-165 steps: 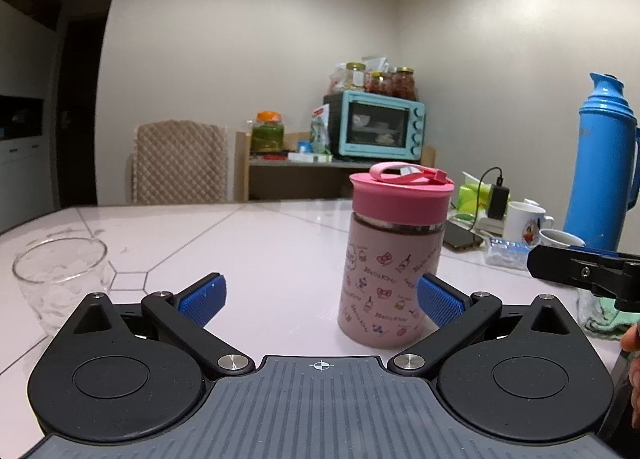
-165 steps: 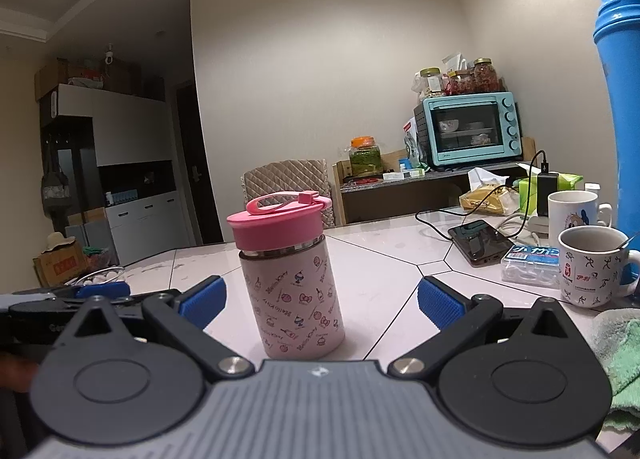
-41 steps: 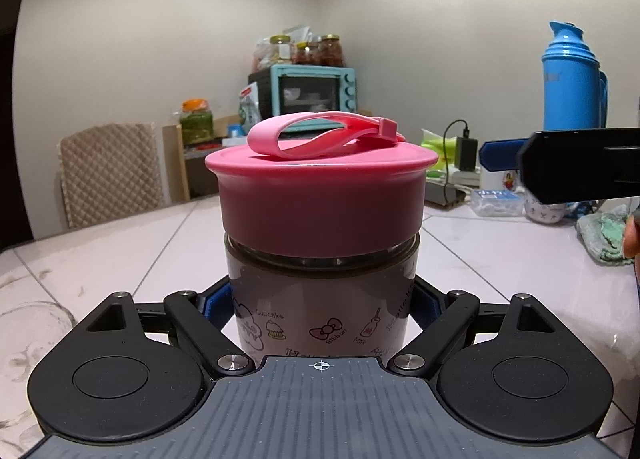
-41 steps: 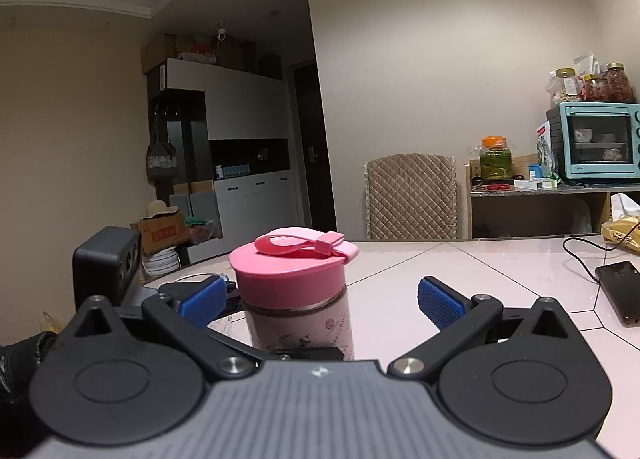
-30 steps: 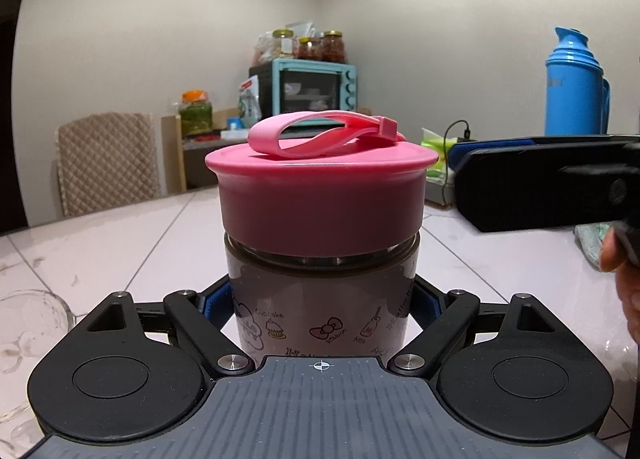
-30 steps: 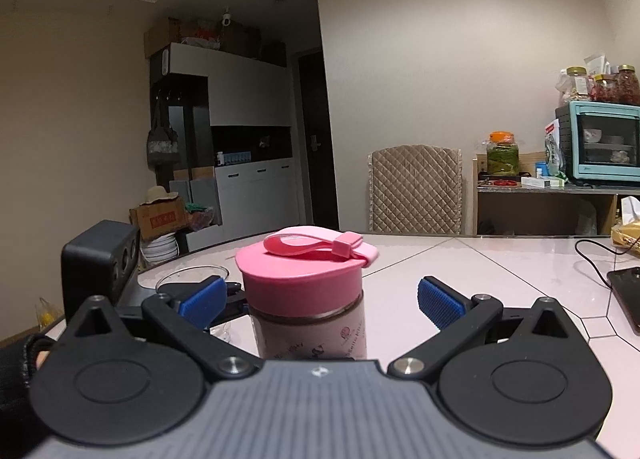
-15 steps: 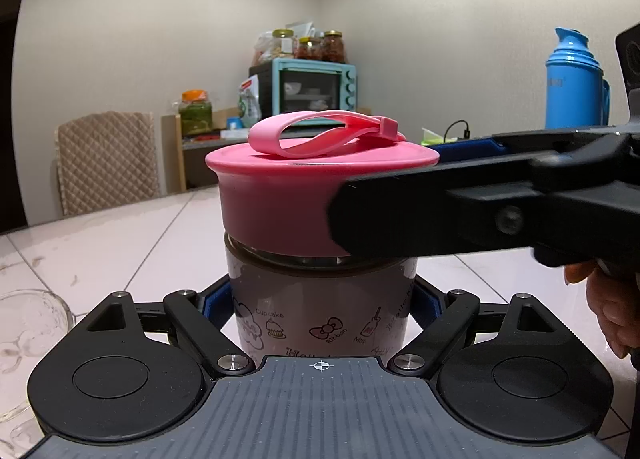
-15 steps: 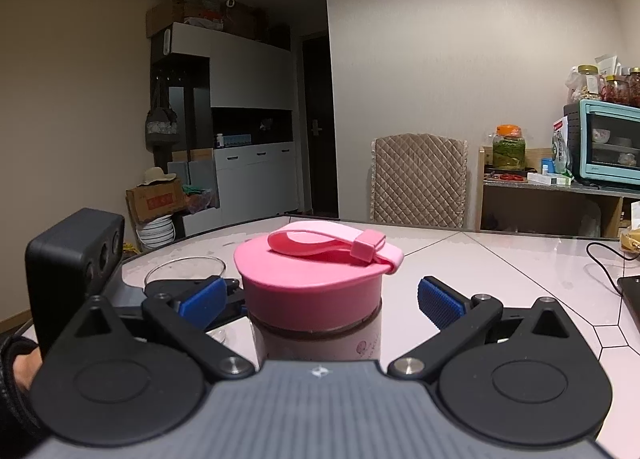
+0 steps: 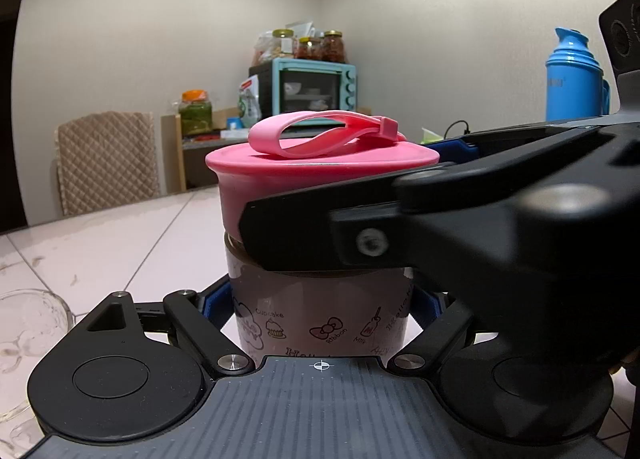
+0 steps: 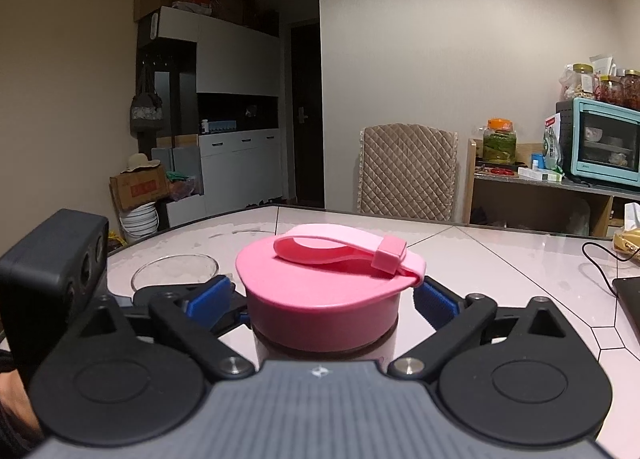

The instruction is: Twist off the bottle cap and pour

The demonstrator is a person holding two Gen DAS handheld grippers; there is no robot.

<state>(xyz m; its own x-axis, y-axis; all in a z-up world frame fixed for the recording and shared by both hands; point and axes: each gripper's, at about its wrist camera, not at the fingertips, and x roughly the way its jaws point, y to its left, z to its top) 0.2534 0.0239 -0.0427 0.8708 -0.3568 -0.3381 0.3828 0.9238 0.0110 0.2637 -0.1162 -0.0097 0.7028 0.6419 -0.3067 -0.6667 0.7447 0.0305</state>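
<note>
A bottle (image 9: 320,319) with cartoon prints and a wide pink cap (image 9: 320,175) with a strap loop stands on the pale table (image 9: 120,235). My left gripper (image 9: 320,307) is shut on the bottle's body, with a blue pad on each side. In the right wrist view the cap (image 10: 320,299) lies between the blue pads of my right gripper (image 10: 322,299). Its jaws are closing, with narrow gaps still showing at the cap's sides. One black right finger (image 9: 320,235) crosses in front of the cap in the left wrist view. An empty glass (image 10: 174,271) stands left of the bottle.
A blue thermos (image 9: 574,79) stands at the far right of the table. A phone (image 10: 630,299) with a cable lies at the right. Behind the table are a quilted chair (image 10: 408,171) and a shelf with a teal toaster oven (image 10: 604,143) and jars.
My right gripper has come in from the right until its jaws flank the cap, and they have narrowed towards it. The left gripper and the bottle have stayed still.
</note>
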